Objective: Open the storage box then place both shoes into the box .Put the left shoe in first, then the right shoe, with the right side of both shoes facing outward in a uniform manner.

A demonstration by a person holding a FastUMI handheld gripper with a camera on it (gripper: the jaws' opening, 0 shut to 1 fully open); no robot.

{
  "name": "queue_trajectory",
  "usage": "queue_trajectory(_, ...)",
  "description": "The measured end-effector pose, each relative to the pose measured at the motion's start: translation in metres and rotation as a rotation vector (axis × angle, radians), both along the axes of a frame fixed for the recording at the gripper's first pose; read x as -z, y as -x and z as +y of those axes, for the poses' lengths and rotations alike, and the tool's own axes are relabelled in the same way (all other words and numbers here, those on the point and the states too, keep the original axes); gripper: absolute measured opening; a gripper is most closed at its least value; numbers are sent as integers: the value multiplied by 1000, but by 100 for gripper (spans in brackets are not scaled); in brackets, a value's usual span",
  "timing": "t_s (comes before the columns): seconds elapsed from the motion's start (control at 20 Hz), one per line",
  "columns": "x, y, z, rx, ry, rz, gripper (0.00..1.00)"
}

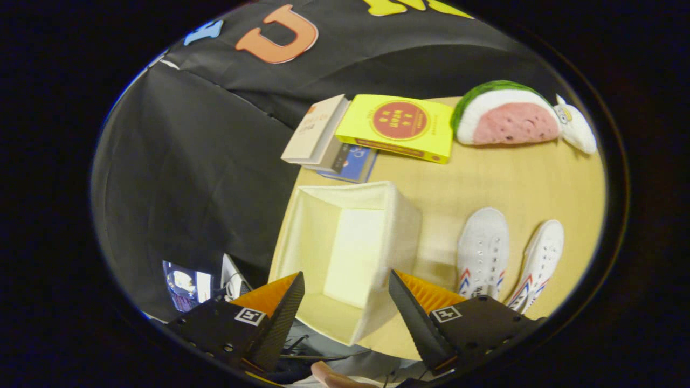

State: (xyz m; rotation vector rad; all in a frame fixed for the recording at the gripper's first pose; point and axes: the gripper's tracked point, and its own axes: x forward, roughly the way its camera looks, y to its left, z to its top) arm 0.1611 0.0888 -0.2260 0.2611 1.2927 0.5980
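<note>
A cream fabric storage box stands open on the wooden table, its inside bare. My gripper hovers above the box's near side, open, with nothing between its fingers. Two white shoes with red and blue stripes lie side by side to the right of the box: one shoe nearer the box, the other shoe further right. Their near ends are hidden behind the right finger.
Beyond the box lie a yellow book, a pale book and a blue one beneath. A watermelon plush toy sits at the table's far side. A screen glows below the table's left edge.
</note>
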Motion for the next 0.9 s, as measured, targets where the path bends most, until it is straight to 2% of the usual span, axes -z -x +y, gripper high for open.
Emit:
queue_trajectory(0.15,30,-4,-56,14,80,-6,95)
queue_trajectory(0.35,74,4,-115,-26,204,11,94)
queue_trajectory(0.45,95,3,-133,-56,269,6,94)
queue_trajectory(0.6,125,-3,-157,-47,363,19,91)
queue_trajectory(0.75,149,-5,-168,-34,403,57,84)
queue_trajectory(0.8,152,-5,-171,-40,420,64,76)
queue_trajectory(0.85,155,-6,-171,-44,421,58,76)
queue_trajectory(0.9,159,-10,-171,-37,434,47,72)
